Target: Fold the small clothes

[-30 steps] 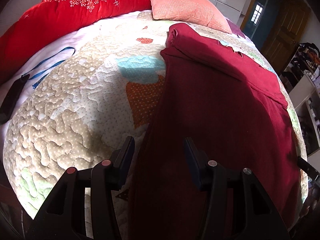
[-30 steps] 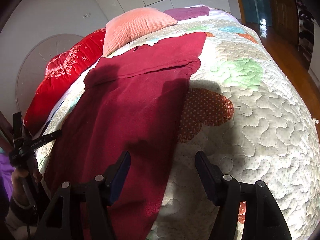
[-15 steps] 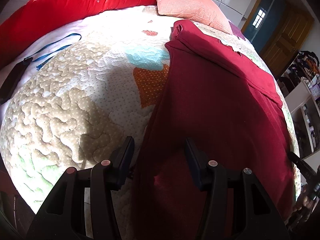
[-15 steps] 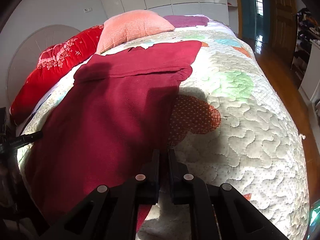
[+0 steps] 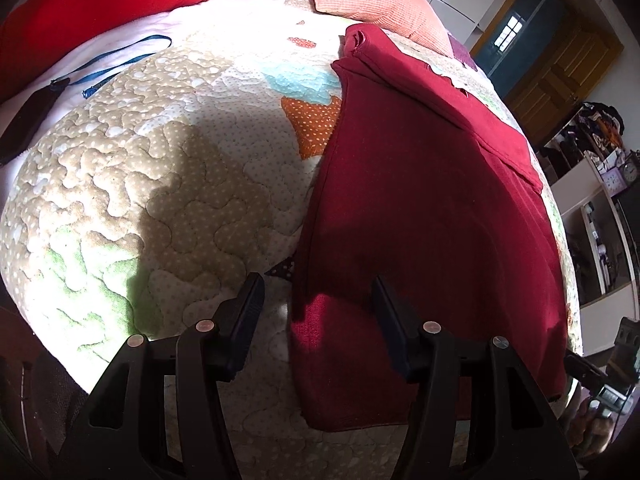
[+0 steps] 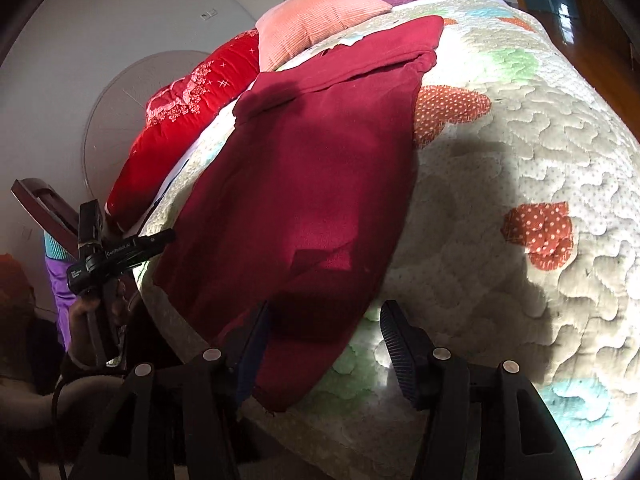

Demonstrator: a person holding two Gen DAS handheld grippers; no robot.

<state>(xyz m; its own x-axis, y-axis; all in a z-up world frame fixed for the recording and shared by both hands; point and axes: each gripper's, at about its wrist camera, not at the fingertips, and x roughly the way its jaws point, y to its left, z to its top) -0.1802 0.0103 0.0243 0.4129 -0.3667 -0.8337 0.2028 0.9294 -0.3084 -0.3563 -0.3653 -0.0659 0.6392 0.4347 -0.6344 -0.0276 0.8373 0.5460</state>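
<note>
You work over a bed (image 5: 168, 184) with a patchwork quilt, sun across it and cupboards behind. At the far left of the left view a dark strap (image 5: 24, 116) and a blue cord (image 5: 116, 60) lie on the white sheet, then a red bolster (image 5: 132, 4), then a pink pillow (image 5: 372, 0) at the head. Right of those lies your garment (image 5: 424, 216), dark red, spread flat along the quilt, its near hem at the bed's edge.

Your left gripper (image 5: 316, 312) is opening; its jaws straddle the garment's near left corner, the cloth between them but not pinched as far as the view shows. Your right gripper (image 6: 324, 340) is opening too, jaws astride the near right corner, which hangs a little over the bed's edge; the pads do not press on it either.

As for progress: the top of the garment looks turned down in a band across the far end, with the sleeves apparently tucked in, so one fold seems made. The body is still full length. I judge the next step is to pinch both near corners and carry the hem up toward the pillow, then halve it again.
</note>
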